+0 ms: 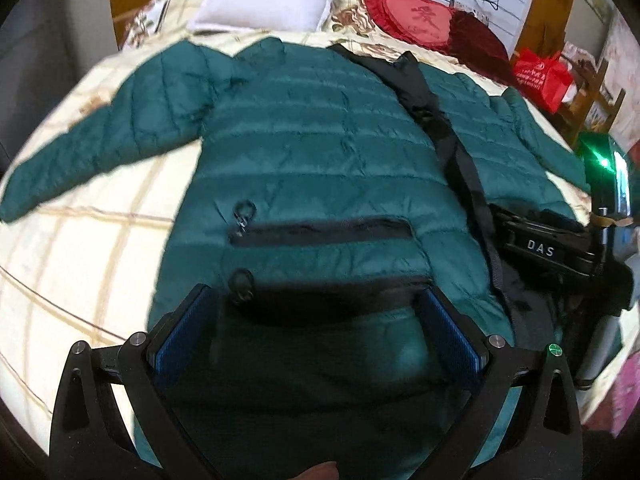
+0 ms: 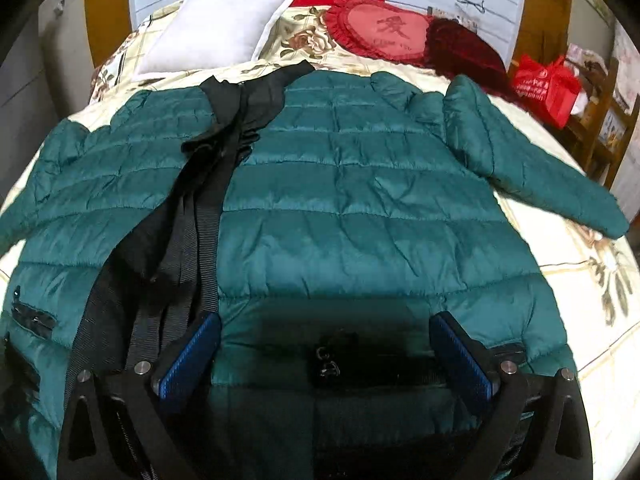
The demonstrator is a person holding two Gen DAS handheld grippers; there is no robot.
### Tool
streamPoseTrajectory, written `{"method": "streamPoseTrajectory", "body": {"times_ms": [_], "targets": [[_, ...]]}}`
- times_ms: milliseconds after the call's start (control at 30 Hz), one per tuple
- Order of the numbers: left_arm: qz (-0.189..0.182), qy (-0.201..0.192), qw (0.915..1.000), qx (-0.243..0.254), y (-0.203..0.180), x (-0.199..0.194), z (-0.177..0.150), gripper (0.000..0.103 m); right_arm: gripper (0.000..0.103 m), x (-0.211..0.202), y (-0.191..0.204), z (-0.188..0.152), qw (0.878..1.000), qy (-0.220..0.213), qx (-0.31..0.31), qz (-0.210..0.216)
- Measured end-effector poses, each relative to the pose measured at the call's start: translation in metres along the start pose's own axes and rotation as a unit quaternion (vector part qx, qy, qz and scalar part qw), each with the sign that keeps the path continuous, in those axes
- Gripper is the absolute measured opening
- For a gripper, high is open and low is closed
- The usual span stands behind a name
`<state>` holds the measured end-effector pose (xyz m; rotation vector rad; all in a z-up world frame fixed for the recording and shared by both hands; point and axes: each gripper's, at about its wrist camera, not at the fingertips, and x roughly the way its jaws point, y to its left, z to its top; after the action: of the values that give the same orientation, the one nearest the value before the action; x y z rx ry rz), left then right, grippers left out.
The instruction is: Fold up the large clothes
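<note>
Teal puffer jacket (image 1: 304, 152) spread flat on bed (image 1: 80, 240), dead ahead of both claws, sleeves out to each side. Left claw (image 1: 316, 334) wide open over hem, zip pocket (image 1: 320, 232) just past fingertips. Right claw (image 2: 326, 354) wide open too, nothing gripped, hem between pads. Black straps (image 2: 192, 208) run ahead-left of right claw. White pillow (image 2: 216, 28), red cushion (image 2: 380, 32) far ahead.
</note>
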<state>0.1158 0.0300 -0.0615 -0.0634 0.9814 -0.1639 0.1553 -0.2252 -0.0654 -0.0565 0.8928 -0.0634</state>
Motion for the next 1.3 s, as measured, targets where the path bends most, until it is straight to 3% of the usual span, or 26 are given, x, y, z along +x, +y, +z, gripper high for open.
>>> {"method": "streamPoseTrajectory", "body": {"times_ms": [400, 1300], "targets": [[0.009, -0.009, 0.9992, 0.037, -0.018, -0.004, -0.012, 0.103, 0.103, -0.001, 0.0, 0.001, 1.0, 0.001, -0.001, -0.001], [-0.021, 0.01, 0.9987, 0.046, -0.022, -0.002, -0.014, 0.103, 0.103, -0.001, 0.0, 0.0, 1.0, 0.0, -0.002, -0.001]]}}
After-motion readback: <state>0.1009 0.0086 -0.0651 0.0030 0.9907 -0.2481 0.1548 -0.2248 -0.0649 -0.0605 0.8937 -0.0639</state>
